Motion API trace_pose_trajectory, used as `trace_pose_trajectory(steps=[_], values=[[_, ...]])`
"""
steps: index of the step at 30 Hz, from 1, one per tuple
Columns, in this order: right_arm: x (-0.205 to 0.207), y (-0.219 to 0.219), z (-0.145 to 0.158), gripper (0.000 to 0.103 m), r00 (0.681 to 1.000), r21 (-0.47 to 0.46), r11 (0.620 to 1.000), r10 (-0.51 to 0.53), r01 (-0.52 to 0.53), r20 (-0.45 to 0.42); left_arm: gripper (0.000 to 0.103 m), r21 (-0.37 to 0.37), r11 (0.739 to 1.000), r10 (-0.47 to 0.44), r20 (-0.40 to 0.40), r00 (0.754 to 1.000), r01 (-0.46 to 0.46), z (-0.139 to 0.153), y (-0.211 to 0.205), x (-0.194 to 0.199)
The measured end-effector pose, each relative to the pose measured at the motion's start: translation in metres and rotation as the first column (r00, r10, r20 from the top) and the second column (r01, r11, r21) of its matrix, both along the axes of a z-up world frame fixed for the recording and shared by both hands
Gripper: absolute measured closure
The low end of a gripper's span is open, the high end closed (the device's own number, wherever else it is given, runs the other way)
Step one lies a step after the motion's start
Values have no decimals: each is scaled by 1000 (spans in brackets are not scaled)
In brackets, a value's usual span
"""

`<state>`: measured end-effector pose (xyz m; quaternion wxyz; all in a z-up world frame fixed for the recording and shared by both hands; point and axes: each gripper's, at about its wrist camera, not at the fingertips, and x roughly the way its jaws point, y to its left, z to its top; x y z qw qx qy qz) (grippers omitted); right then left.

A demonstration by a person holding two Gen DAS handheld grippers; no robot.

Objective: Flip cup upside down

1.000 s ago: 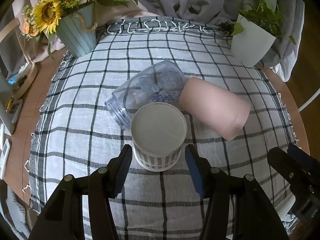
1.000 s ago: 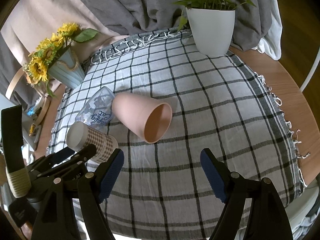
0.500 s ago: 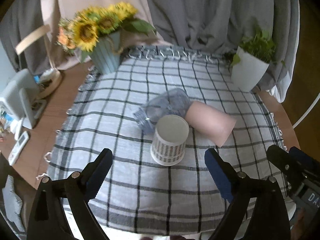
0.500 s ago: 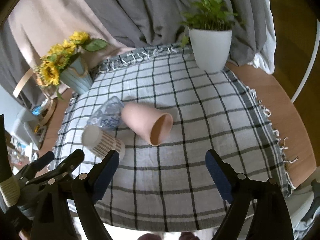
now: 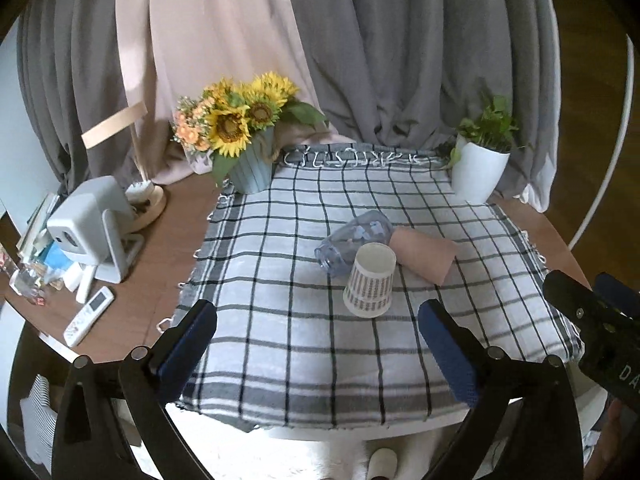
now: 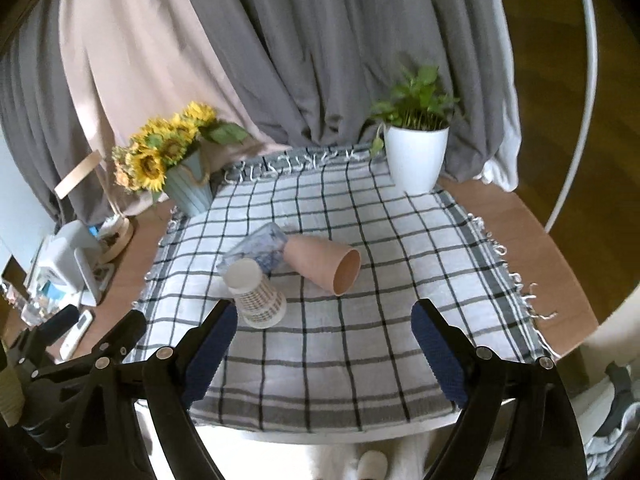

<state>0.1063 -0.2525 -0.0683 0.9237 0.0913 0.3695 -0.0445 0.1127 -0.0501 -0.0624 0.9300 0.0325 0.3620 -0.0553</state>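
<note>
paper cup flipped, both grippers clear

paper cup (image 5: 370,280) stands upside down on the checked cloth (image 5: 280,340), base up, rim down. flip looks done to me. my left gripper (image 5: 316,344) is wide open, holding nothing, back near the front bench edge. right gripper (image 6: 322,344) also open and empty. clear cup (image 5: 352,240) and pink cup (image 5: 426,254) lie on their sides just behind, touching or nearly. next, if more flips are wanted: pink cup, mouth faces right. open room front and right; plant pot (image 6: 416,160) well back.

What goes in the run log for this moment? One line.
paper cup: upside down on checked cloth | pink cup: on side | clear cup: on side | left gripper: open | right gripper: open
</note>
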Motion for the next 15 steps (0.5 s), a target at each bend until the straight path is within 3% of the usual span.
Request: trace_pose_trajectory(steps=[15], values=[[-92, 45, 36, 10, 987, -34, 999, -35, 41, 159, 0, -17, 999, -25, 113, 993, 28, 32, 37, -74]])
